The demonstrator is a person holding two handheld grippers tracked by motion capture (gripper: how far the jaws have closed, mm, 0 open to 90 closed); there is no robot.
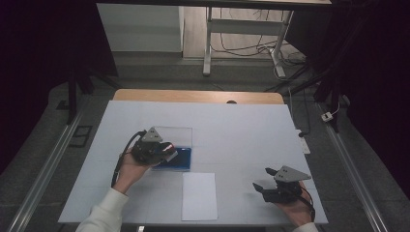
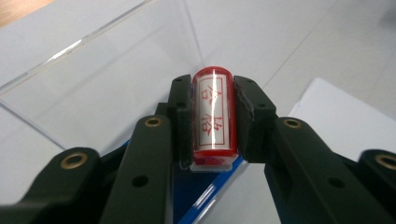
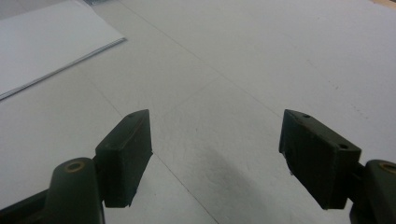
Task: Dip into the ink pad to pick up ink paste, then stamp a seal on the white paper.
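Your left gripper (image 2: pixel 212 116) pinching red stamp (image 2: pixel 212 114) over blue ink pad (image 1: pixel 180 158); right gripper (image 3: pixel 215 158) spread, bare counter (image 1: pixel 241 130), paper sheet (image 1: pixel 199 195) at its 9 o'clock.

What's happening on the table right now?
The left tongs are shut on a red stamp, held just above the blue ink pad with its clear lid open. A white sheet of paper lies nearby on the table. The right tongs rest open, holding nothing.
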